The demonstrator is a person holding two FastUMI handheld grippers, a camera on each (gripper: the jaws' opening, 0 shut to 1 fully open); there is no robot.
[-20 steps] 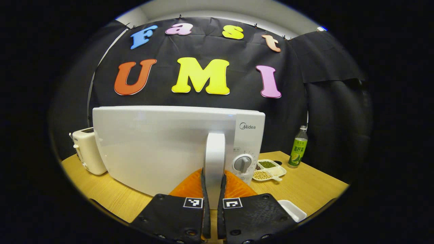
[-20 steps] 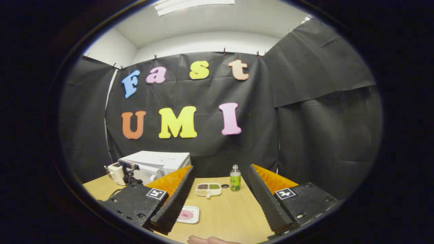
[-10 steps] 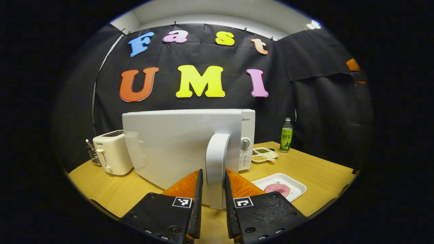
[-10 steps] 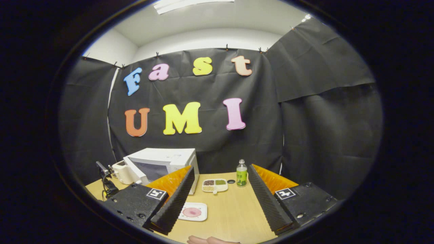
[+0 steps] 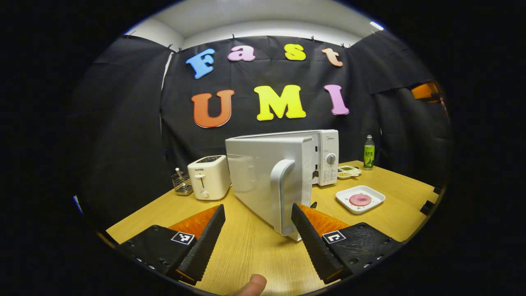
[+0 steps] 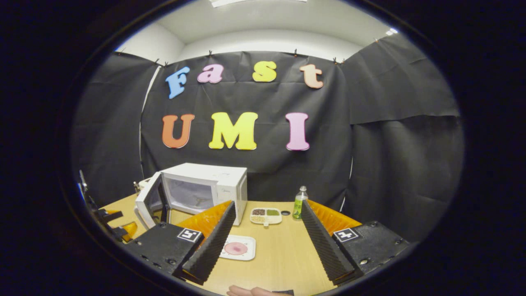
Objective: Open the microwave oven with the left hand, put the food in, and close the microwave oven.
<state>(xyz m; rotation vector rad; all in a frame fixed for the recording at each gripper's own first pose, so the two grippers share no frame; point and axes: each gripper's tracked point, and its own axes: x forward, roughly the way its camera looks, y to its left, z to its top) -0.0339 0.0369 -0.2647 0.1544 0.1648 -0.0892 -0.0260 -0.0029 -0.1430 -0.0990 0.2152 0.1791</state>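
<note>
Left hand-held gripper (image 5: 258, 230): fingers spread wide apart, nothing between them, low over the wooden surface (image 5: 254, 246). Handle (image 5: 284, 197) of the microwave door (image 5: 267, 181) just ahead of the right-hand finger, apart from both fingers. Door swung wide open, its white outer face toward the left gripper view. Microwave oven (image 5: 326, 158) behind it, control knob (image 5: 331, 158) on the front panel. White toaster (image 5: 208, 176) just left of the door, a small wire basket (image 5: 182, 183) beside that. Right of the oven: a sectioned dish of beans (image 5: 349, 170), a green bottle (image 5: 369, 147), and nearer, the white tray (image 5: 360, 199) with the pink slice of food (image 5: 360, 200), flat on the surface and well apart from the oven. Fingertip of a person (image 5: 252, 285) at the bottom edge.

Right hand-held gripper (image 6: 266, 236): fingers likewise wide apart and empty, above the surface. In the right gripper view, tray of food (image 6: 237, 248) just beside its left-hand finger. Oven cavity (image 6: 192, 194) exposed, door (image 6: 148, 201) hanging open at the left. Sectioned dish (image 6: 266, 215) and bottle (image 6: 299, 203) farther back.
</note>
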